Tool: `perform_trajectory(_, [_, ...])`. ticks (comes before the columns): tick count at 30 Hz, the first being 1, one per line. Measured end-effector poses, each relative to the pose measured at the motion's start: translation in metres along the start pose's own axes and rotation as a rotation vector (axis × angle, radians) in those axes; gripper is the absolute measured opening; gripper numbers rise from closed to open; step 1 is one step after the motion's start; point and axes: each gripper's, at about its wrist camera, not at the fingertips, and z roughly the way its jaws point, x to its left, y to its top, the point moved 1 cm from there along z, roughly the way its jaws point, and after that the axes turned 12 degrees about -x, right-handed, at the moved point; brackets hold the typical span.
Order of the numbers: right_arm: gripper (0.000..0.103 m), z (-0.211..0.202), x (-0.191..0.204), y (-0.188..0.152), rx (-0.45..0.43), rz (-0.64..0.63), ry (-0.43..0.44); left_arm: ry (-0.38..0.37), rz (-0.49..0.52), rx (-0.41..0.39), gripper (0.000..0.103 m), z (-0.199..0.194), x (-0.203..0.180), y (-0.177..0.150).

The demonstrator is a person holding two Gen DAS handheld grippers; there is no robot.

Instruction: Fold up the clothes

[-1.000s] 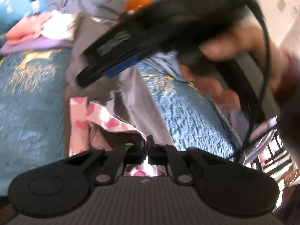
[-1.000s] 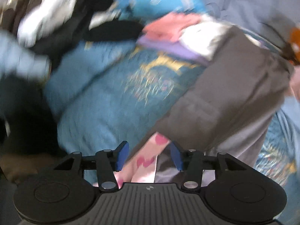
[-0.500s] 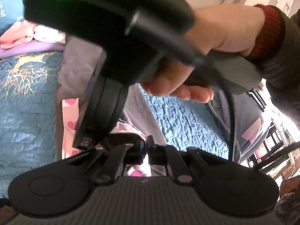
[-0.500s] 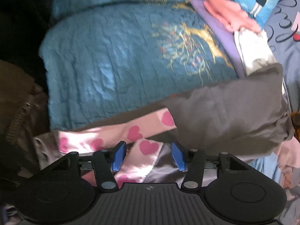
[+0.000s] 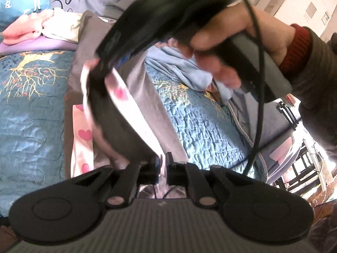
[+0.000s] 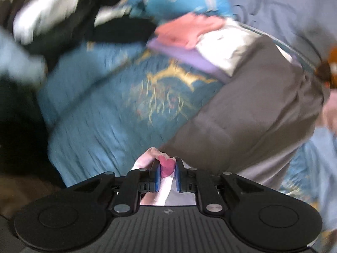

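Right fingers (image 6: 157,174) clamped on heart-print cloth (image 6: 166,166), left fingers (image 5: 169,166) nearly closed, apparently pinching it too.

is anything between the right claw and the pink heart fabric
Nothing visible. The right claw is already shut on the pink heart fabric, pinched between its blue pads, above the gray garment.

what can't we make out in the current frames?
- Left wrist view: right claw motion-blurred; its grip on the pink heart garment unclear.
- Left claw: what it pinches is hidden by its fingers.
- Right wrist view: clothes pile blurred, items indistinguishable.
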Motion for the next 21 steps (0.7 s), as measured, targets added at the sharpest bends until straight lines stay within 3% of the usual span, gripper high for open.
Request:
perform_trajectory(5, [0.013,-0.024,-0.048,-0.018,-0.15,0.335,0.116,-0.02,0.017,0.016,0.004,0.0,-0.003,-0.001])
perform_trajectory(13, [0.017,-0.062,-0.112,-0.115,-0.367,0.719,0.184,-0.051,0.044,0.042,0.005,0.001,-0.008,-0.002])
perform_trajectory(19, [0.017,-0.045,-0.133,-0.173,-0.336,0.841,0.118,-0.136,0.155,0.104,0.01,0.008,-0.034,-0.008])
perform_trajectory(21, [0.022,-0.042,-0.135,-0.181,-0.345,0.864,0.111,-0.177,0.196,0.112,0.018,0.007,-0.045,-0.01])
